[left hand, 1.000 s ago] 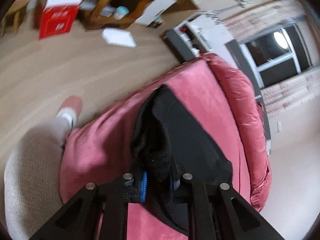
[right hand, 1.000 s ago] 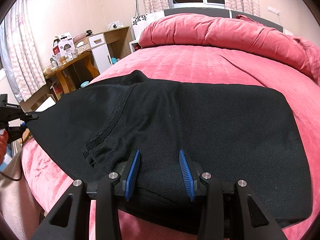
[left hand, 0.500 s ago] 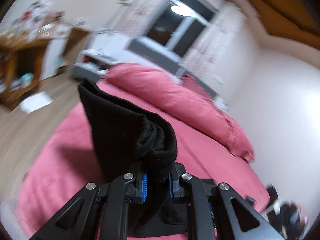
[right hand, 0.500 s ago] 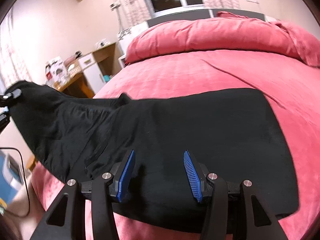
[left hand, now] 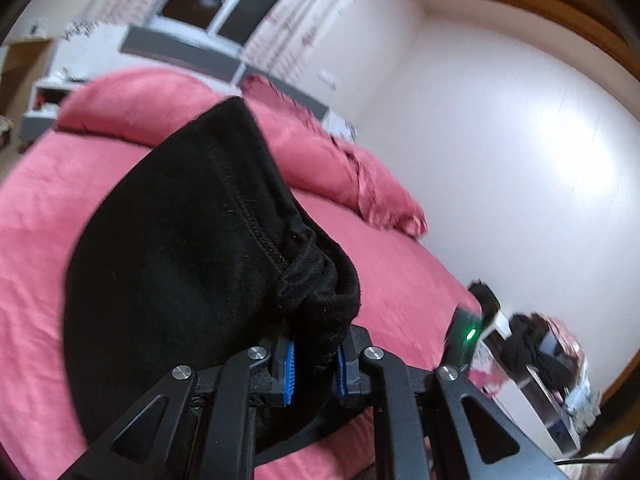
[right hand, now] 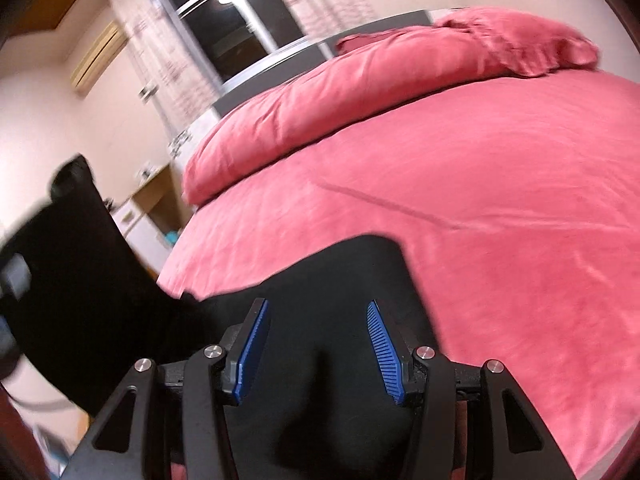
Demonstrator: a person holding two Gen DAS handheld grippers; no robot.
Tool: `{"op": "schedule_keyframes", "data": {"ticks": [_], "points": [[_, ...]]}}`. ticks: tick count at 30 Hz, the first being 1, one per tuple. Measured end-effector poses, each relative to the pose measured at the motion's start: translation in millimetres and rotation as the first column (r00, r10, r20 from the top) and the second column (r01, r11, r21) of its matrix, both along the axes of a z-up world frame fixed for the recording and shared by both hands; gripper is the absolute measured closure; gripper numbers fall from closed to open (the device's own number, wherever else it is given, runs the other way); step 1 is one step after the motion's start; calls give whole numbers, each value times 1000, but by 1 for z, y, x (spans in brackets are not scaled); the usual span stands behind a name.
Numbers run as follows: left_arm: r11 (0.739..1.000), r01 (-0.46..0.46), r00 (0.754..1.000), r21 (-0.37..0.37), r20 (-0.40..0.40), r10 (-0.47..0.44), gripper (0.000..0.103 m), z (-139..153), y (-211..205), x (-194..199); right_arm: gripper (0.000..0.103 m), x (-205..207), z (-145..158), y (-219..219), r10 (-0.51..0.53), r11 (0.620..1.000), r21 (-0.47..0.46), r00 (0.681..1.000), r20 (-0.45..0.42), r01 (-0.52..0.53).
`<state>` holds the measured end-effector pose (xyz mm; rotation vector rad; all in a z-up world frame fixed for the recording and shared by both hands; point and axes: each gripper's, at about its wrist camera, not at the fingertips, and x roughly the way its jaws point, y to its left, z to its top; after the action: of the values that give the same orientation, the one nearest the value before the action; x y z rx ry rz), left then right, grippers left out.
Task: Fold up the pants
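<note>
Fingers of the left gripper [left hand: 314, 368], faced with ribbed blue pads, are pinched almost together on a bunched, stitched edge of the black pants [left hand: 192, 264], whose soft knit rises in a rounded fold over the pink bed [left hand: 36, 216]. Right gripper [right hand: 316, 346] fingers stand about half open, pads clear of the cloth, with the pants' flat black panel lying under them on the velvety bedspread.
</note>
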<state>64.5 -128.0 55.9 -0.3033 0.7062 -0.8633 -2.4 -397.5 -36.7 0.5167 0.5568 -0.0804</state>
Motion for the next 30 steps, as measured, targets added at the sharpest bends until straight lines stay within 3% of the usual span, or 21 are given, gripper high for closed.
{"op": "schedule_keyframes", "data": {"ticks": [7,9,11,14,19,23,26,30], "points": [[980,140,987,139,-102,-126,86,-59,-67,-2,52,-7,1,-27,-69,998,3,997,-19,69],[968,156,980,197,-151,-127,80,-79,-78,-3,52,-9,-3,-28,-62,998,11,998,-31,63],[963,183,971,196,-187,-147,72,-86,-79,-7,52,-8,-5,-23,-39,999,10,998,-40,39],[958,239,964,160,-153,-216,62,-83,-71,-25,52,-9,-9,-11,0,1000,-3,999,-43,-1],[937,320,944,143,-135,-302,61,-78,-55,-52,46,-3,-11,7,82,996,19,996,-41,-82],[971,185,982,148,-52,-180,61,-65,-12,-52,46,3,-22,14,120,993,28,988,-97,-118],[989,-18,1000,148,4,18,61,-58,35,-36,46,7,-32,12,133,990,57,983,-129,-127],[949,-239,970,208,9,243,61,-68,74,-10,46,9,-34,11,201,974,131,974,-107,-186]]}}
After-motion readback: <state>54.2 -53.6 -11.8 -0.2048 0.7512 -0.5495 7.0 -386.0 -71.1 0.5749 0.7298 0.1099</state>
